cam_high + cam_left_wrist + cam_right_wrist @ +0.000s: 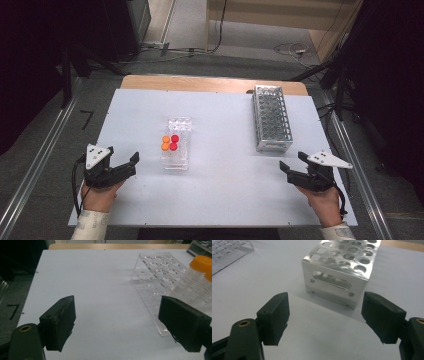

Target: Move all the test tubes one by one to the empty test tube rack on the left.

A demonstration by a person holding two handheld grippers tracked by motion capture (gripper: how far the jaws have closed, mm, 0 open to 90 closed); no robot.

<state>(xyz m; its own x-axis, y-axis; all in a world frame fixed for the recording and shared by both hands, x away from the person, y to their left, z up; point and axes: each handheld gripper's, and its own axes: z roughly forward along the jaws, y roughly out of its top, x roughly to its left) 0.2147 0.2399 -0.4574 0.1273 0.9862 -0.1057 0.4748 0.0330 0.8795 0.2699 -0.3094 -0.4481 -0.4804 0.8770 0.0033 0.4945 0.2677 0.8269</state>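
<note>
bench [220, 195]: white-topped | clear rack [176, 145] stood mid-left | metal rack [271, 119] laid at right, well apart

White table [220, 200] on grey floor [45, 135]; cables [295, 50] beyond, dark sides

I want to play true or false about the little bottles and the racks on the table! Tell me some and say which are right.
1. Four capped tubes stand in the clear rack. True.
2. All the caps are blue. False: two are orange, two red.
3. The metal rack holds tubes. False: its holes look empty.
4. The left gripper is open with nothing between its jaws. True.
5. The right gripper squeezes the metal rack. False: it is open, short of it.
</note>
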